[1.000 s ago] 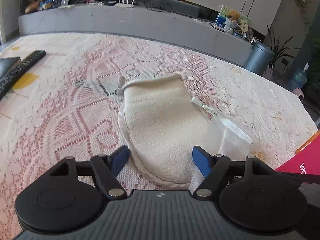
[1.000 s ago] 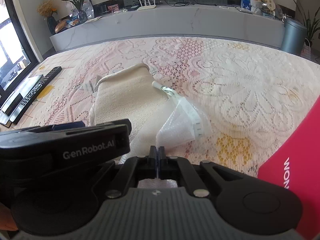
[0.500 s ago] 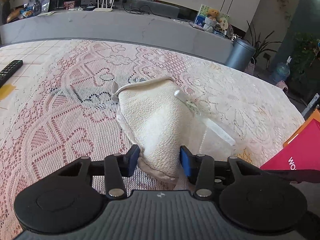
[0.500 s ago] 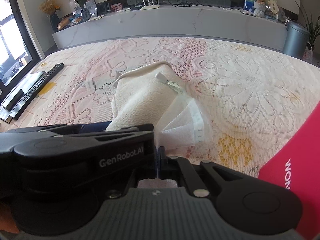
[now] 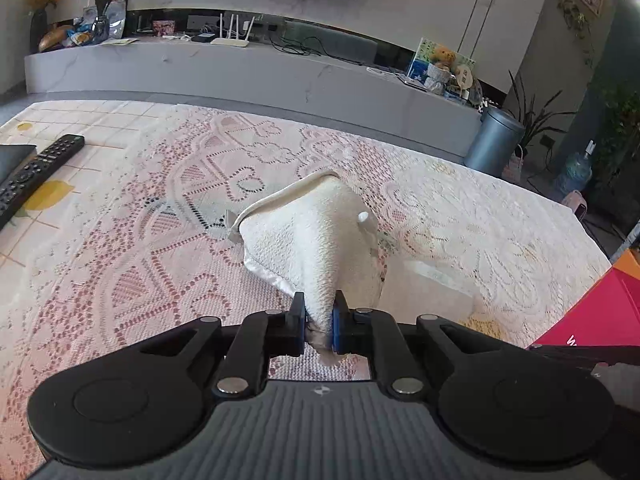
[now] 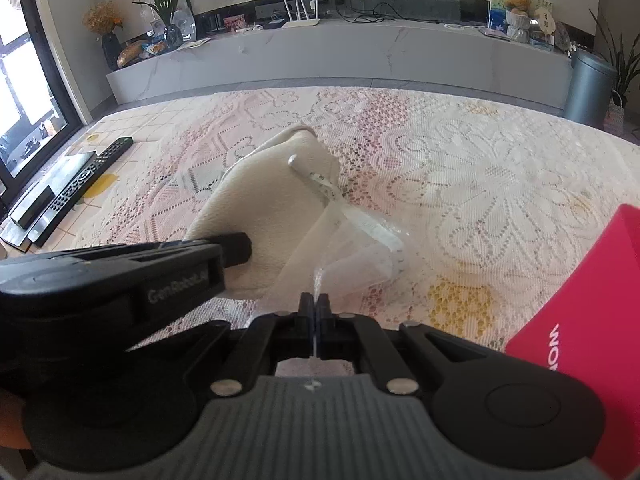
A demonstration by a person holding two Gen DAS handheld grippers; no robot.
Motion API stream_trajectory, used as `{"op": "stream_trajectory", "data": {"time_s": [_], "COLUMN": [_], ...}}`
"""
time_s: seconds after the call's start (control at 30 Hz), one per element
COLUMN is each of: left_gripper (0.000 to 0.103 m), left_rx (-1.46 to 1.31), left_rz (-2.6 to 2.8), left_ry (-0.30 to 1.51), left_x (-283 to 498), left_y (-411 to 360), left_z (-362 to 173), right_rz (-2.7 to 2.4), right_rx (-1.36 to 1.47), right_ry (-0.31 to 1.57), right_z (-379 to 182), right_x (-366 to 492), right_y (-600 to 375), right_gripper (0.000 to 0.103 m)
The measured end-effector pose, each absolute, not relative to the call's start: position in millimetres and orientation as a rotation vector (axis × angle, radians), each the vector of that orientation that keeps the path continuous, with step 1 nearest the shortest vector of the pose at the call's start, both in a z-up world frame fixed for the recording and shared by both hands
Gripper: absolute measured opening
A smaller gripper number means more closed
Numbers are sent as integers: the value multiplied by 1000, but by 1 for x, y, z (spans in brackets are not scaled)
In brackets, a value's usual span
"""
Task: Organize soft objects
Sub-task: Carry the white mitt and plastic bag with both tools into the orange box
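From my station I read the left gripper point(image 5: 318, 322) first. Its jaws have just been closing, and they now pinch the near corner of the cream towel point(image 5: 316, 240); the blue pads point(image 5: 335, 326) press the cloth from both sides, with a narrow fold of fabric between them. The towel rises from that pinch into a cone, its far hem lifted off the lace tablecloth point(image 5: 120, 248).

The right gripper point(image 6: 315, 322) has its jaws pressed together on the edge of a clear plastic bag point(image 6: 360, 256). The bag stretches away from the jaws toward the towel point(image 6: 272, 208), and its white zip strip point(image 6: 320, 182) lies against the towel's right side. The left gripper's black body point(image 6: 120, 280) shows in the right wrist view, just beside the towel.

Count, left to right across the table:
- one black remote point(image 5: 36, 176), far left, with a dark flat box point(image 6: 32, 204) beside it
- one towel, centre
- one plastic bag, touching the towel
- one red box point(image 6: 592, 300), right edge
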State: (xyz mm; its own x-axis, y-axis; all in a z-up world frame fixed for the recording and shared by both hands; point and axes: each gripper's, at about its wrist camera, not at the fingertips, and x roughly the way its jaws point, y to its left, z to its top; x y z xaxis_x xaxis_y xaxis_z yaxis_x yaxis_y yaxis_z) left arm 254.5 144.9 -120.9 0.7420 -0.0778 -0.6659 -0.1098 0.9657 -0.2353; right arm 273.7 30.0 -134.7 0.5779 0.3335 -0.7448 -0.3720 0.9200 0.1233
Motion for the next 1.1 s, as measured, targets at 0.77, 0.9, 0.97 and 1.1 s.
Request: {"op": "stream_trajectory", "data": {"time_s": [0.77, 0.9, 0.97, 1.1], "left_gripper": [13, 13, 13, 13], "left_rx": [-256, -237, -224, -193], "left_rz": [-146, -236, -278, -359], "left_ry": [604, 585, 574, 553], "left_x": [120, 105, 102, 102], "left_y": [112, 87, 73, 41], "left_z": [-39, -24, -16, -3], "right_rz": [423, 395, 375, 318], "right_rx": [-6, -9, -6, -27], "right_ry": [648, 613, 600, 573], "right_z": [-14, 8, 16, 30], "right_x": [154, 138, 132, 123], "right_y": [-63, -91, -106, -138], "right_gripper": [0, 0, 0, 0]}}
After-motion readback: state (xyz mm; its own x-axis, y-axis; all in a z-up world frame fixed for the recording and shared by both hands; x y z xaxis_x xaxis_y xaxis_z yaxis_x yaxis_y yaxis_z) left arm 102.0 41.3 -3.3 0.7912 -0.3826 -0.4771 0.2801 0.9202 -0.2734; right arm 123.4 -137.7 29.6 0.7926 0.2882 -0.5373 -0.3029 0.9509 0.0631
